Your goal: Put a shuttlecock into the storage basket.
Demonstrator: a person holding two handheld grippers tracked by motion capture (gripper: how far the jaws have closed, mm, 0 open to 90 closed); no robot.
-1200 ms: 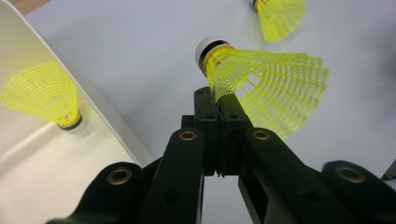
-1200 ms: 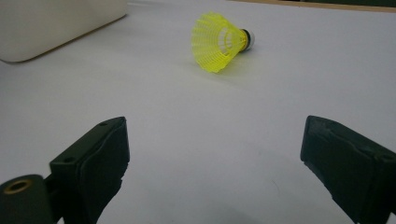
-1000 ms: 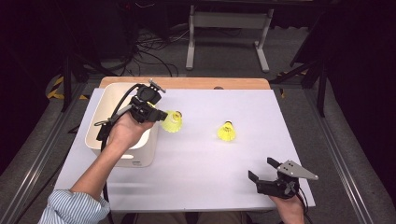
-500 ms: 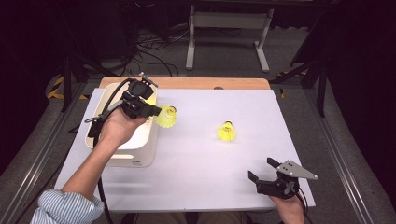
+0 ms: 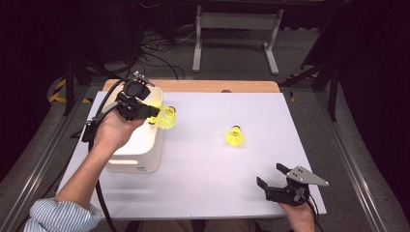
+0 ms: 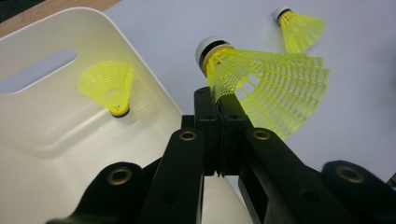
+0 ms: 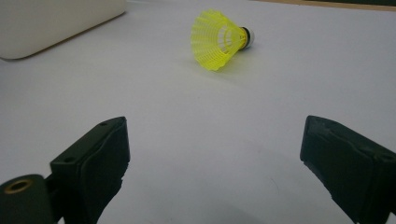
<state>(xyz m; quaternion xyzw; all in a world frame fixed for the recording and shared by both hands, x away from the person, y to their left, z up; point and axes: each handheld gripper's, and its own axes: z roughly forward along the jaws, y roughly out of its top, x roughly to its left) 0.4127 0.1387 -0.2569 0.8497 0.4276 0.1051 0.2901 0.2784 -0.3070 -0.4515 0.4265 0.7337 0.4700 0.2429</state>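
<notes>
Left gripper (image 6: pixel 219 100): jaws pressed fully together on the edge of the mesh skirt of a yellow shuttlecock (image 6: pixel 266 84), whose white cork tip points up and away from the jaws. The grip on the thin skirt rather than the rounded cork probably serves to give the flat pads something that will not roll out. In the high view the held shuttlecock (image 5: pixel 165 117) hangs at the right-hand rim of the cream bin (image 5: pixel 140 154), which stands at the table's left; a likely reading is that it is being carried across the rim for release inside. A second shuttlecock (image 6: pixel 108 86) already rests cork-down on the bin floor, below a slot handle in the wall. Right gripper (image 5: pixel 283 186): jaws spread wide, holding nothing, resting near the front right of the white table (image 5: pixel 203 179), facing a third shuttlecock (image 7: pixel 219 39) that lies on its side well ahead of it (image 5: pixel 235 136). No brand, label or legible writing can be made out on any item.
</notes>
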